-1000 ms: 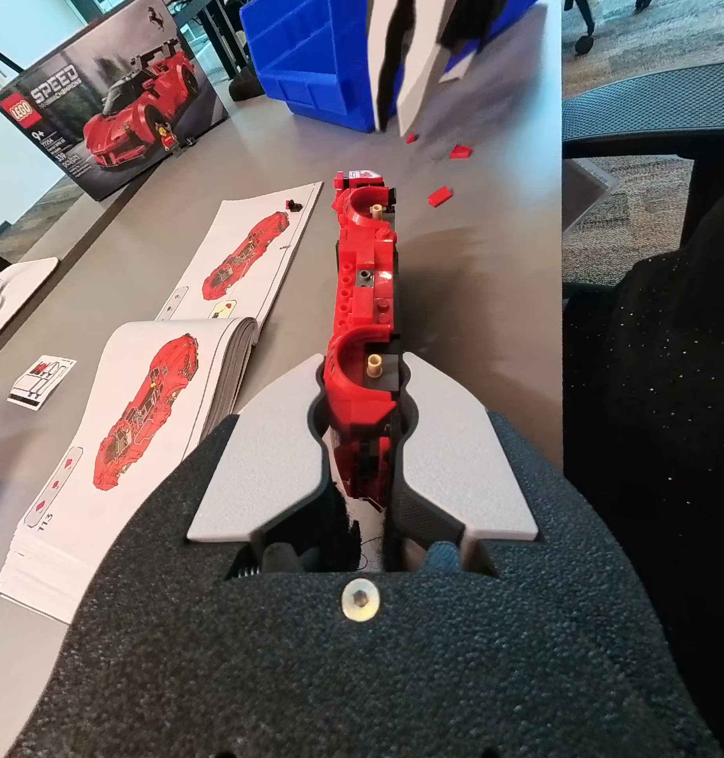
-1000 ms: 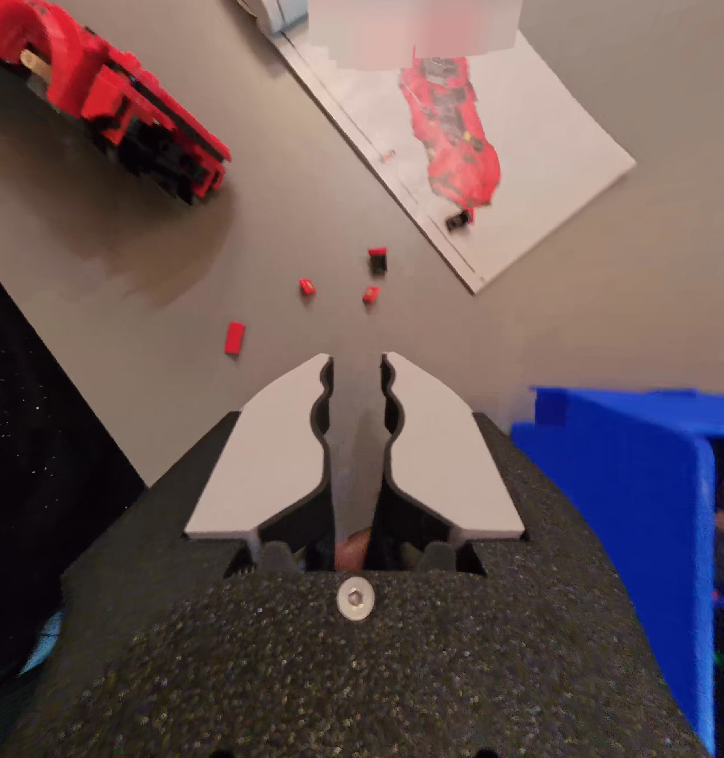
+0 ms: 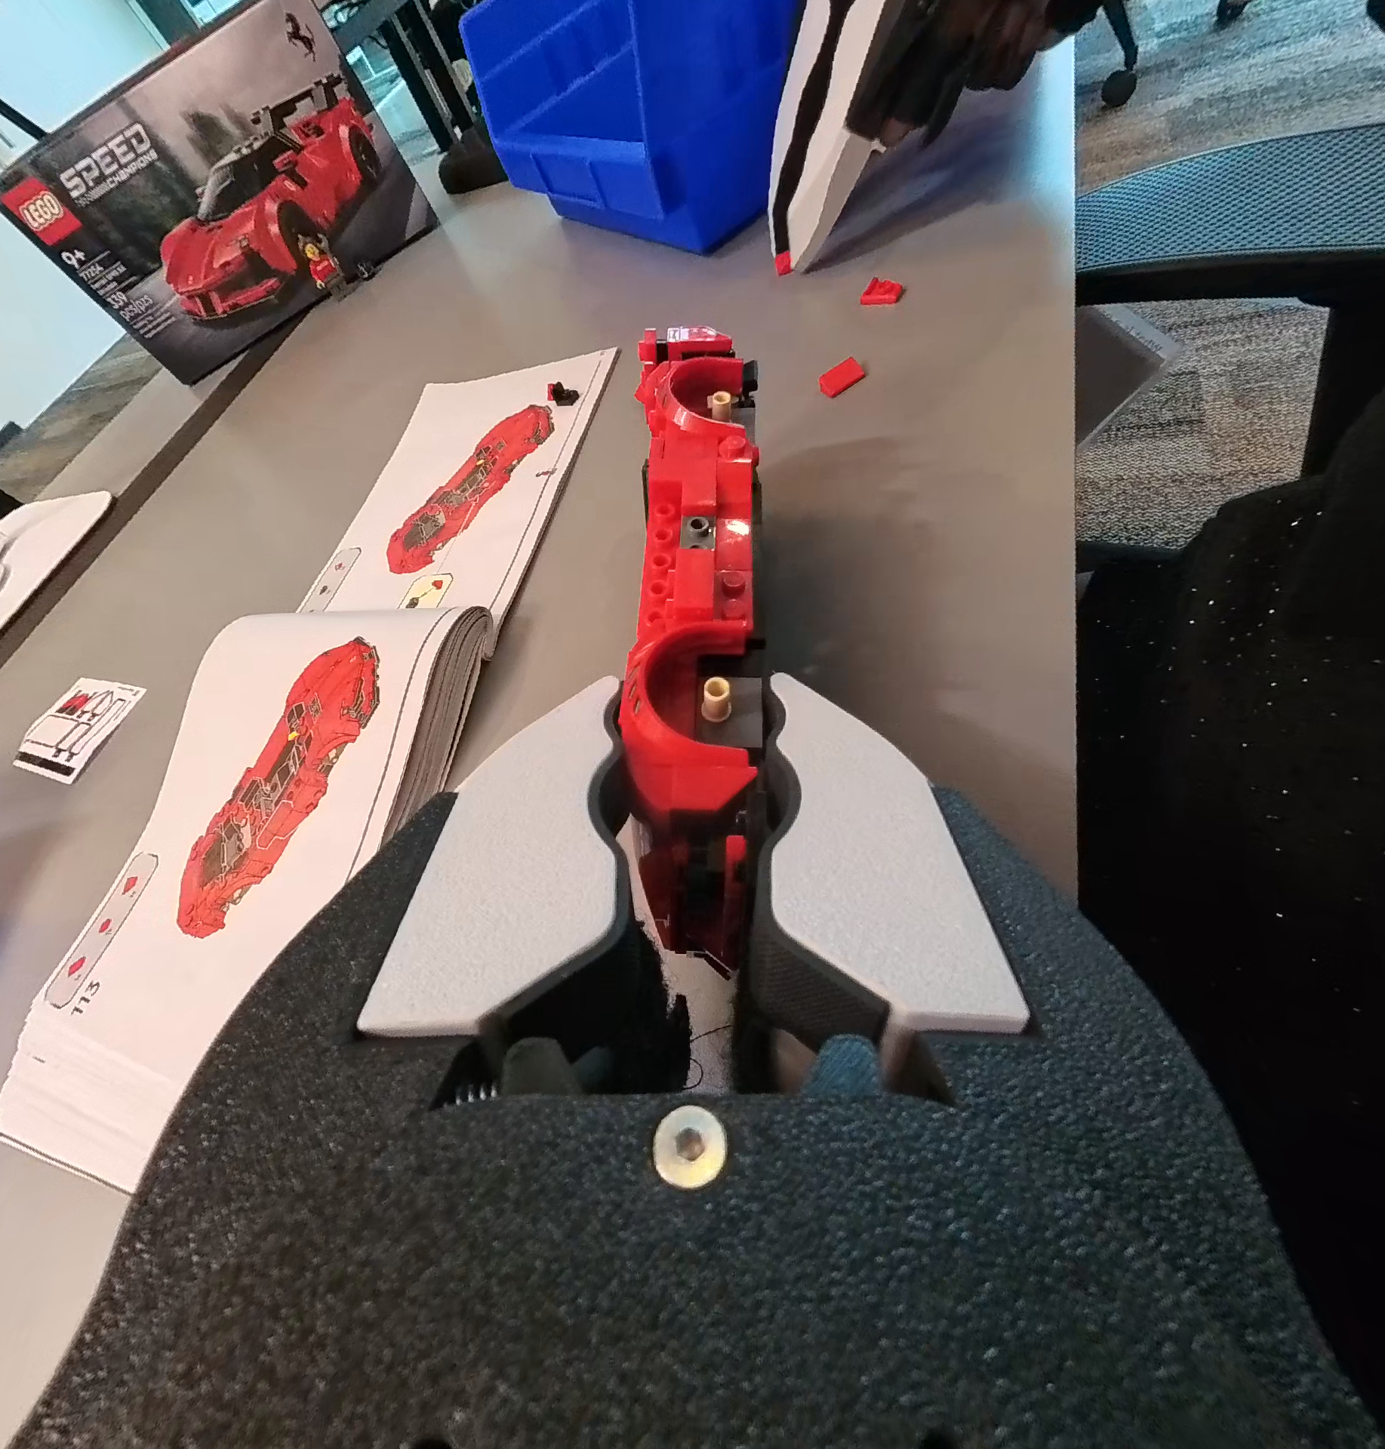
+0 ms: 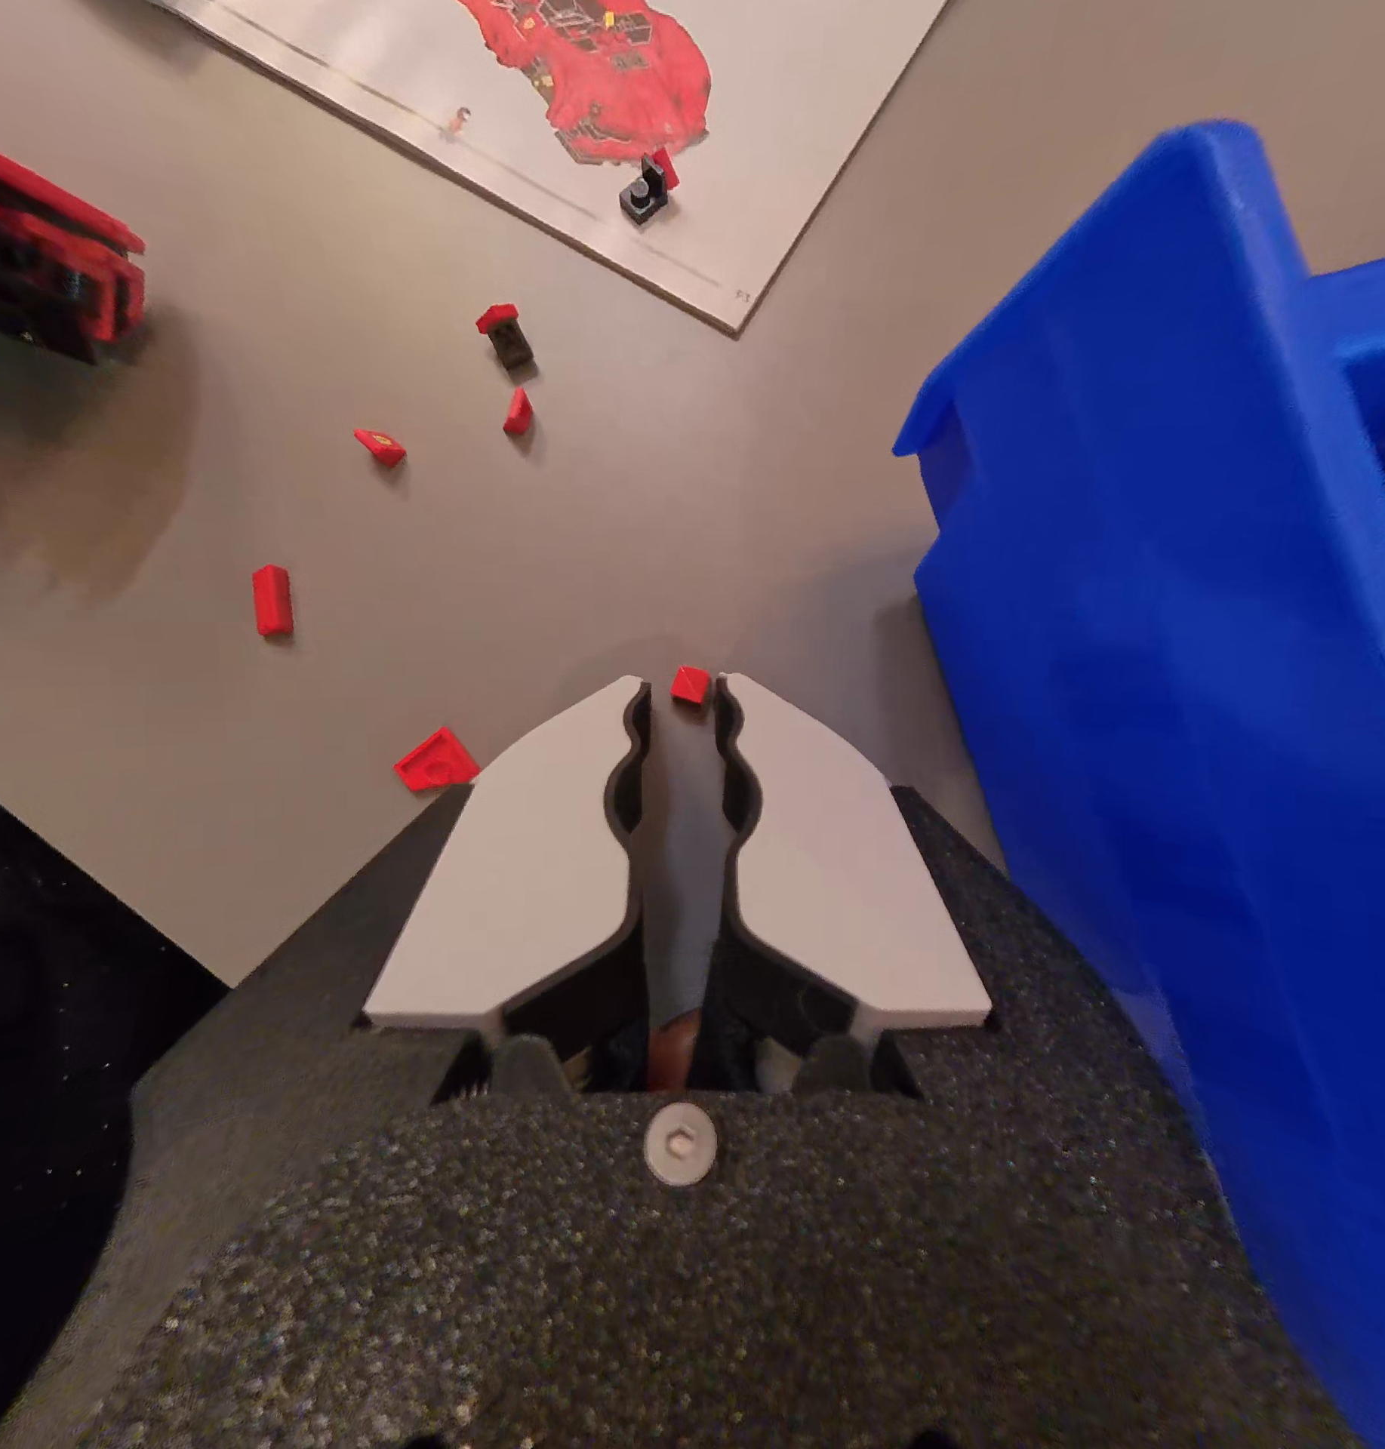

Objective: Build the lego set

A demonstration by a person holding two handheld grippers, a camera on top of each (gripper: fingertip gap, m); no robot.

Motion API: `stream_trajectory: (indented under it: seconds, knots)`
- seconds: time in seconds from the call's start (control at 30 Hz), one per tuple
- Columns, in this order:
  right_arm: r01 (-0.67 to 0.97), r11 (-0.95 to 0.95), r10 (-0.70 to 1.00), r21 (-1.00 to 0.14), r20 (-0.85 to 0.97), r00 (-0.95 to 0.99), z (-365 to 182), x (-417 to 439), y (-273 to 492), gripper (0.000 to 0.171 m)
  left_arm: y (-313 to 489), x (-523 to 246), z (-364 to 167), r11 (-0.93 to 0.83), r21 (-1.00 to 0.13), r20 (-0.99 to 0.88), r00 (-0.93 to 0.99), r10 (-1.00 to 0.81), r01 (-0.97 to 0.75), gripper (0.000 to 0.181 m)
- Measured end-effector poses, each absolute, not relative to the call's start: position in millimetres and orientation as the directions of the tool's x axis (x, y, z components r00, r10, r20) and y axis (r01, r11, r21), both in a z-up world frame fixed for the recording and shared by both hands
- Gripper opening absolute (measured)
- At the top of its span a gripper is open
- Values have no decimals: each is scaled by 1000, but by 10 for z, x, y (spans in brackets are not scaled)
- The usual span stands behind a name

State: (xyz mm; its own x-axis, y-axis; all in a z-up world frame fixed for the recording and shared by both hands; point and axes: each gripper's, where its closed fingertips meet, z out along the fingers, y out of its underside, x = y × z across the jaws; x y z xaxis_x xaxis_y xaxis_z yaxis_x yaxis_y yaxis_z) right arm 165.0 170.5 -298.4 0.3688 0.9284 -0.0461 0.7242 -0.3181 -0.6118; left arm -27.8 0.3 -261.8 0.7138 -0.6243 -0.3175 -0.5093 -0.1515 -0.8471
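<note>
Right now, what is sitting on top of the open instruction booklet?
A small black and red Lego piece sits on the instruction booklet near its corner. Whatever lies under the booklet is covered.

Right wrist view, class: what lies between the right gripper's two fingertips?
In the right wrist view, a small red piece lies on the grey table between the tips of the right gripper, whose jaws stand apart, not yet gripping it.

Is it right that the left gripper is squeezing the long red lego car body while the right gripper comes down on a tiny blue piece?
Not quite. The tiny piece at the right gripper tips is red, not blue, as the right wrist view shows. The left gripper does squeeze the long red lego car body.
</note>
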Motion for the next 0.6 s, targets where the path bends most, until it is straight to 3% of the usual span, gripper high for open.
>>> stream_trajectory:
  seconds: [0.33,0.5,0.6]
  knots:
    - [740,-241,958,-627,-33,283,-2881,1525,1631,8,13,-275,-2627,-151,-848,-316,714,-625,-508,30]
    - [706,73,995,-704,3,-99,-2435,1013,1147,8,14,-280,-2620,-150,-848,-317,714,-625,-508,30]
    - [620,307,913,-722,39,-406,-2180,635,742,8,22,-291,-2624,-148,-848,-318,713,-625,-509,30]
